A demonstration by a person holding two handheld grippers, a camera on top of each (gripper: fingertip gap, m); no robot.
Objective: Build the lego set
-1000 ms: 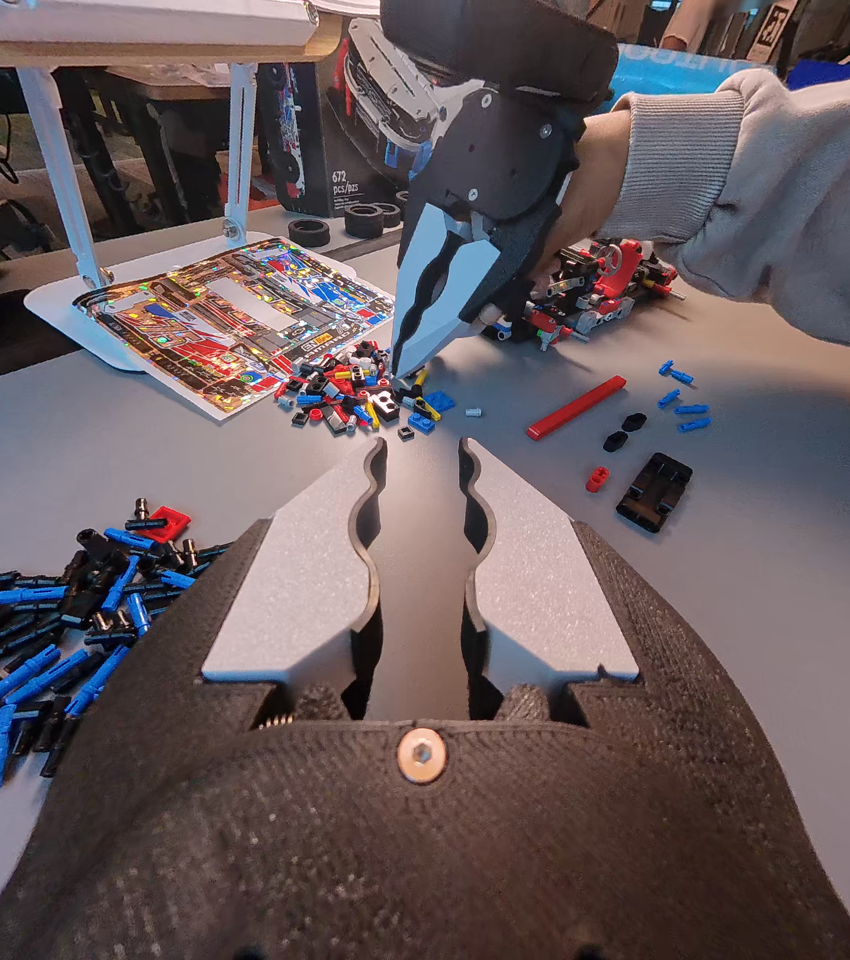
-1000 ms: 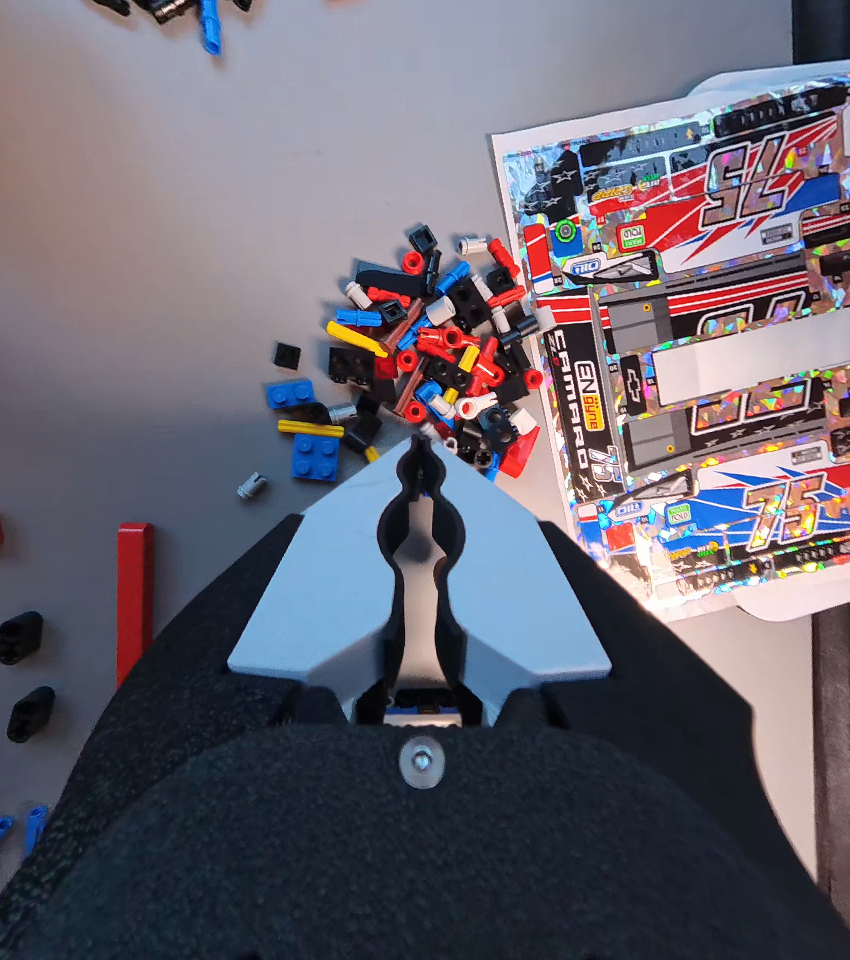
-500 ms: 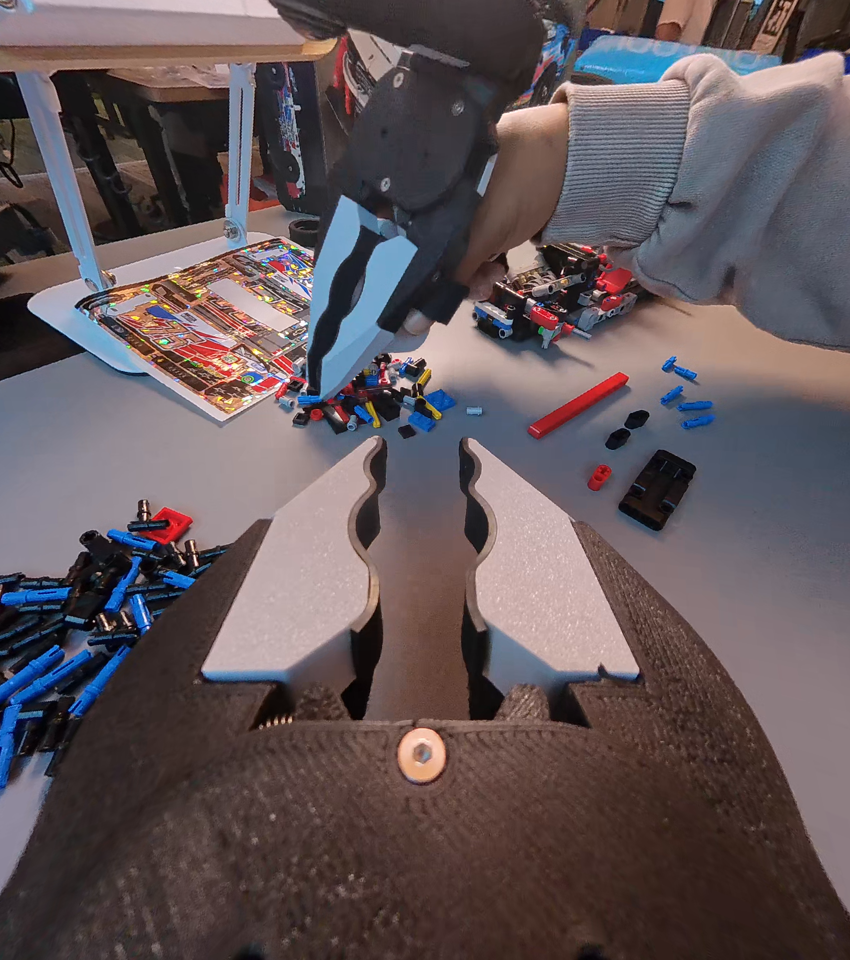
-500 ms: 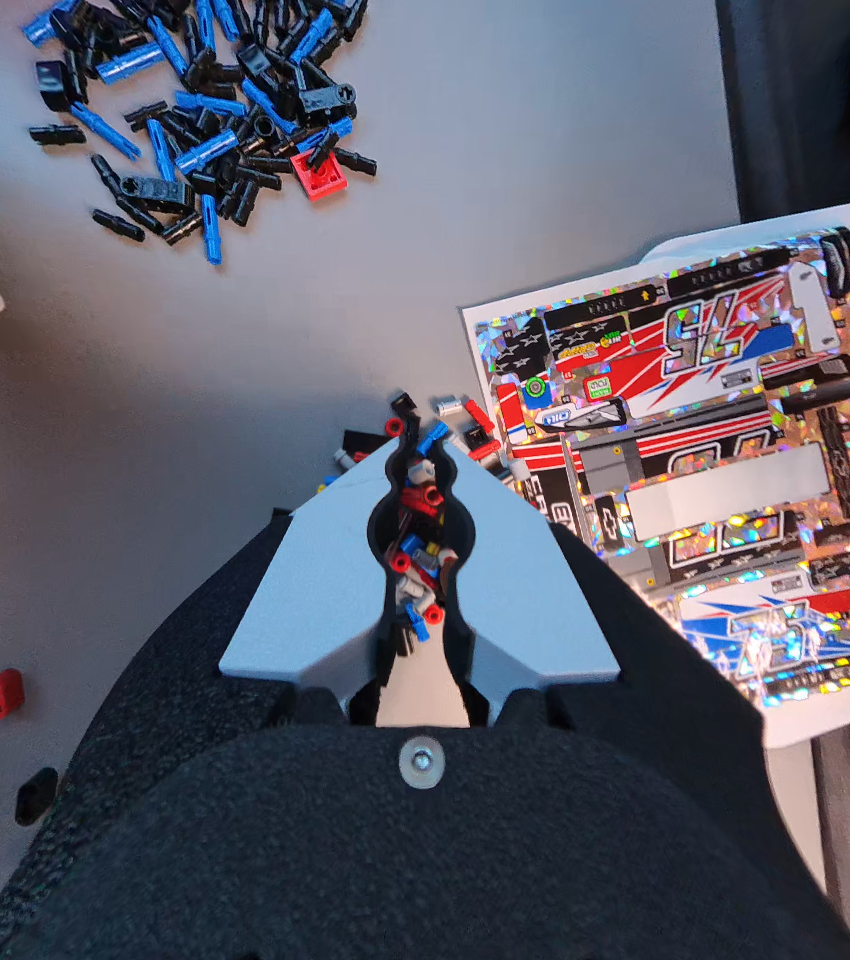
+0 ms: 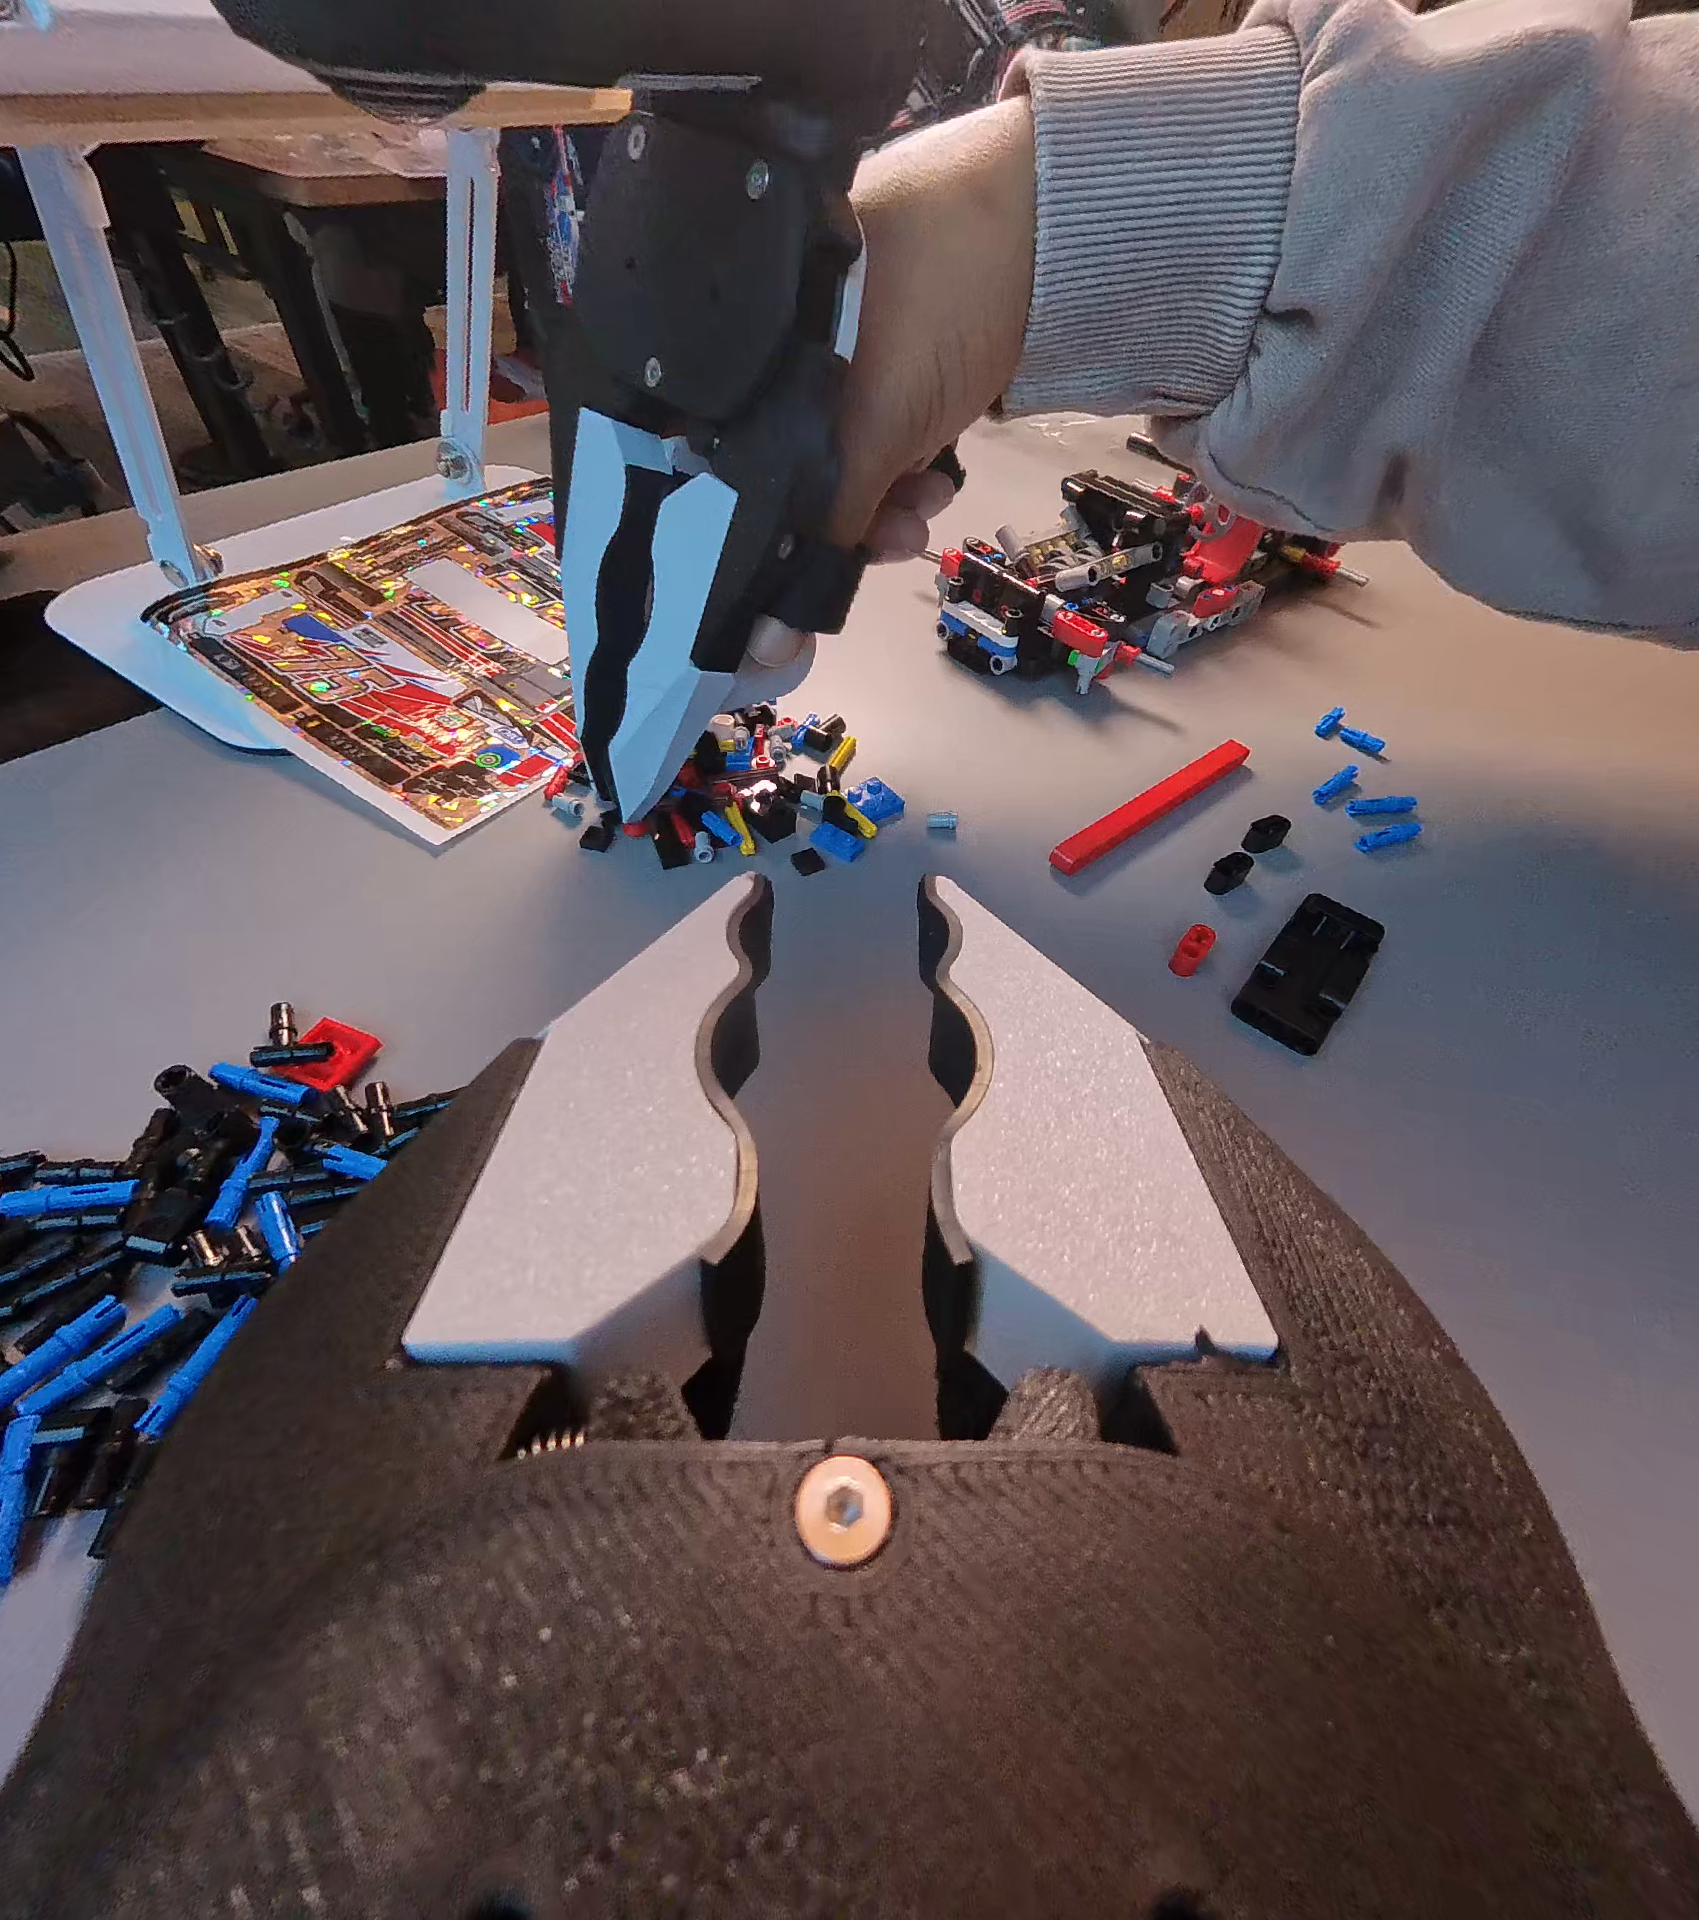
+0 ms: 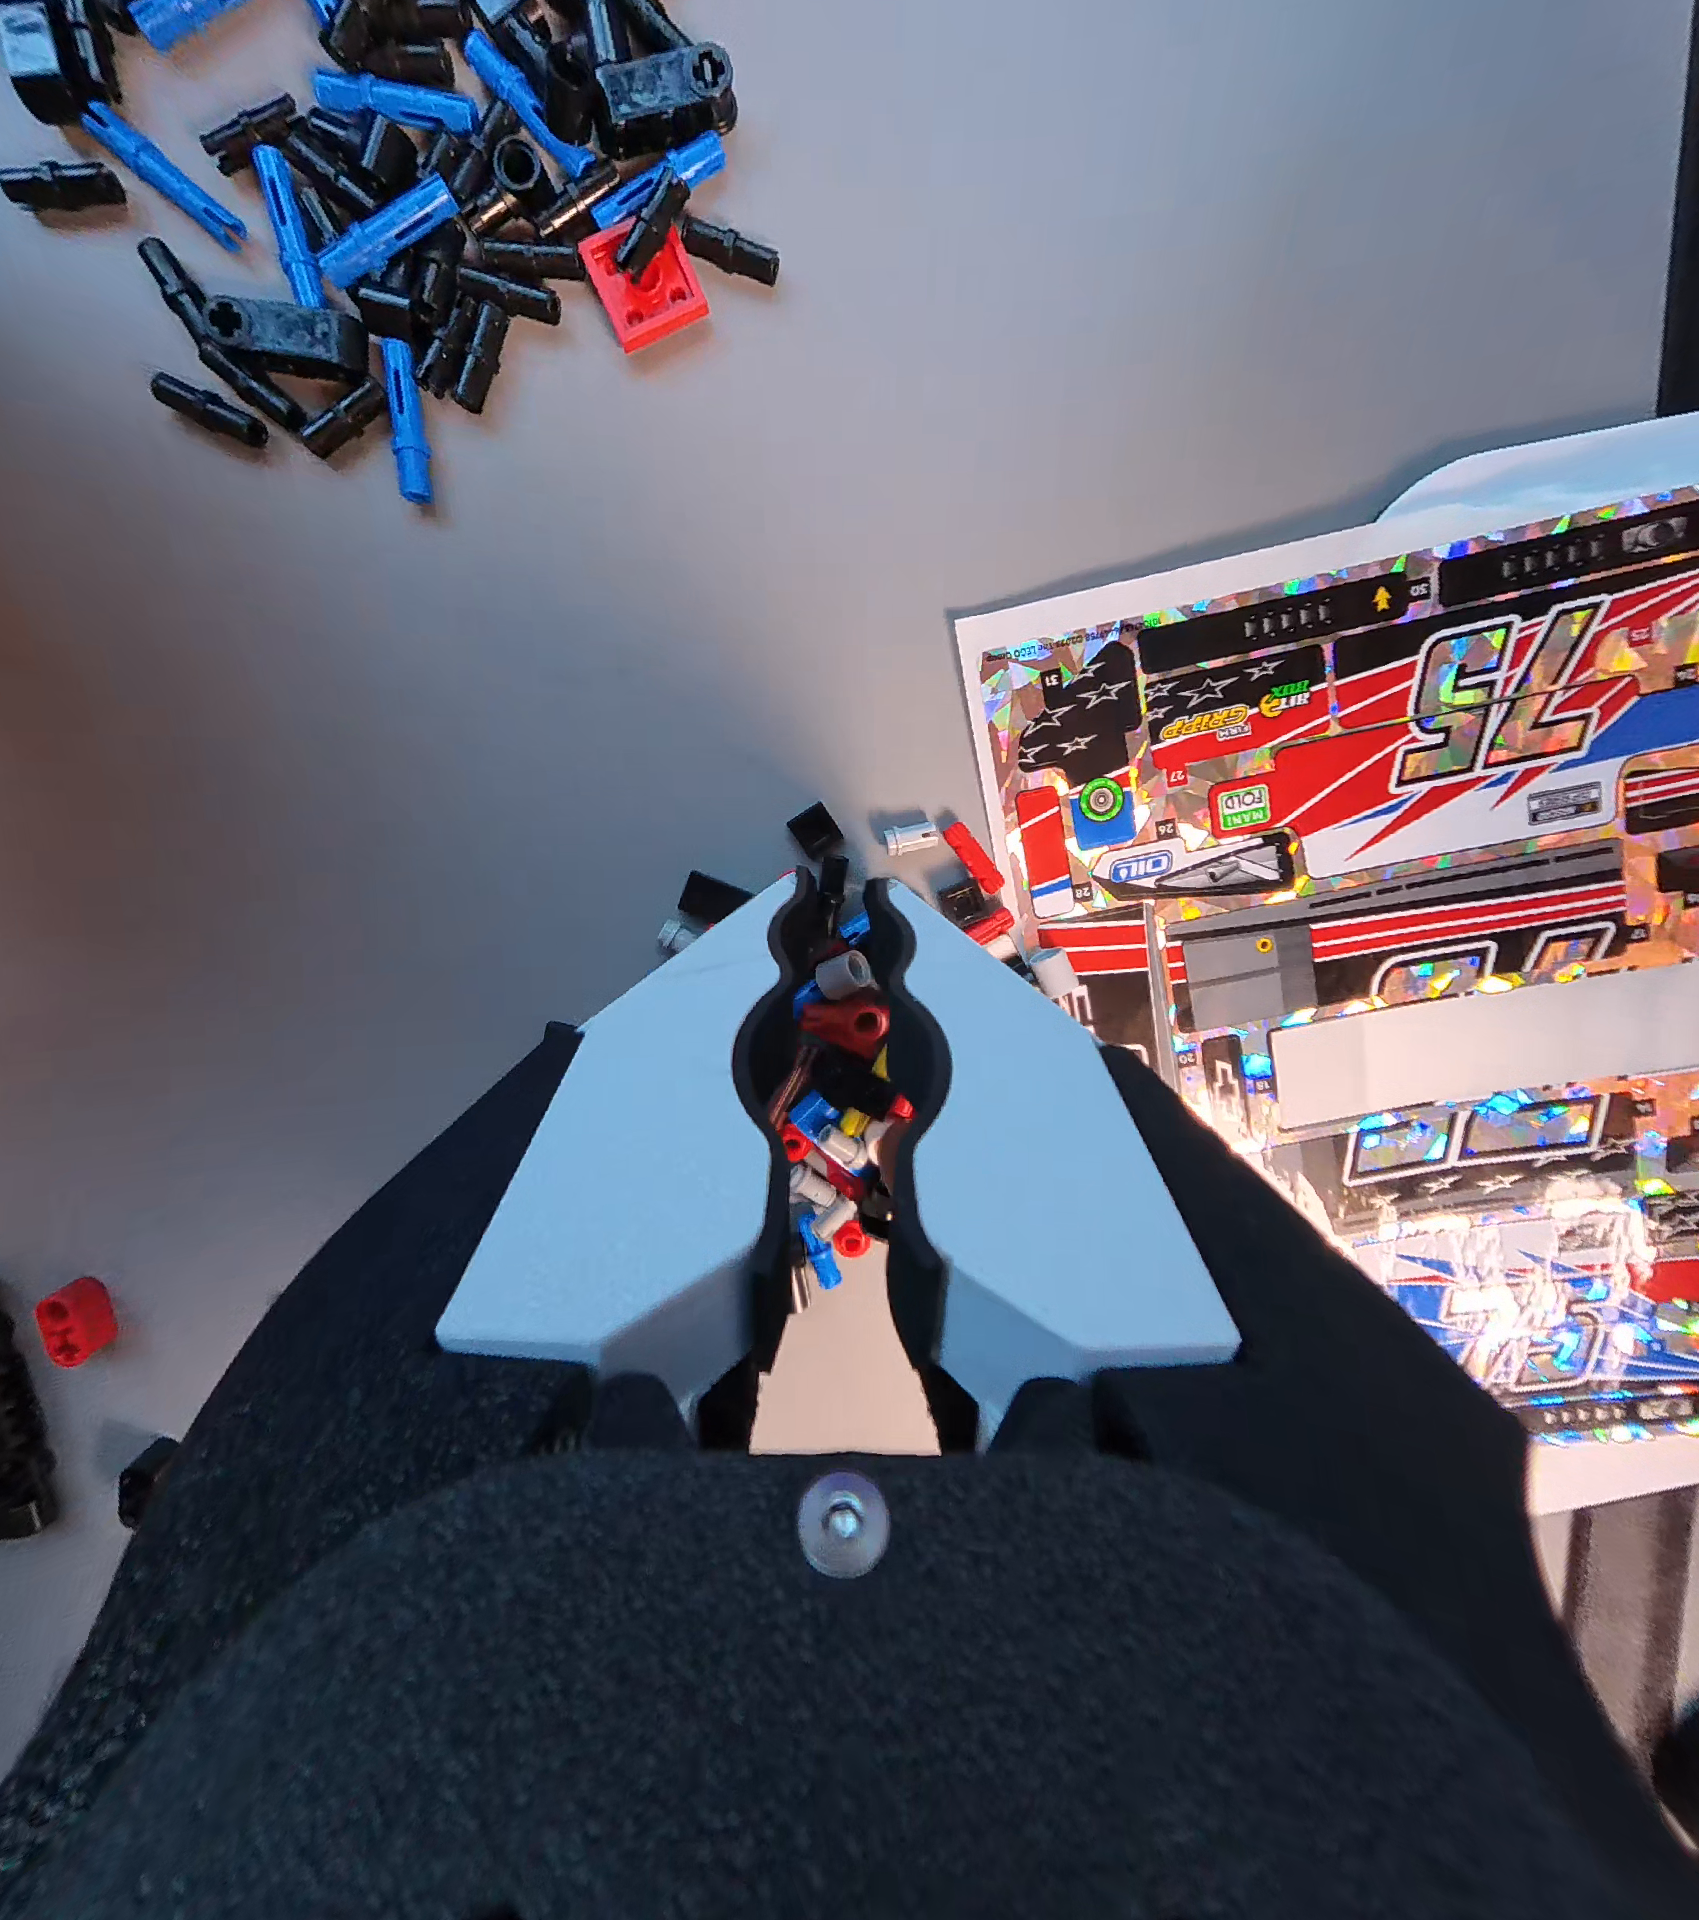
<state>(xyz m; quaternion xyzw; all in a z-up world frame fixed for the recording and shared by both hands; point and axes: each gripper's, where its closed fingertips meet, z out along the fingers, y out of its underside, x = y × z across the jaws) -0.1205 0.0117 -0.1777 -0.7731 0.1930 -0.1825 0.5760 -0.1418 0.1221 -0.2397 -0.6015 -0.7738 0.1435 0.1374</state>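
Hovering over the small mixed pile (image 6: 840,1101), the right gripper (image 6: 837,891) has its tips slightly parted, holding nothing. Only the left wrist view shows the half-built car (image 5: 1125,582); the left gripper (image 5: 843,894) gapes wide, empty.

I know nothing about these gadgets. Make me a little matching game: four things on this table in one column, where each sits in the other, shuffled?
Things:
1. red beam
2. sticker sheet
3. half-built car
4. pin heap

Places, in the left wrist view:
A. far side of the table, under the sleeve
B. near left, beside the left gripper
C. on the white stand base, left of the right gripper
D. right of the small mixed pile

Pairs: 1-D, 2-C, 3-A, 4-B
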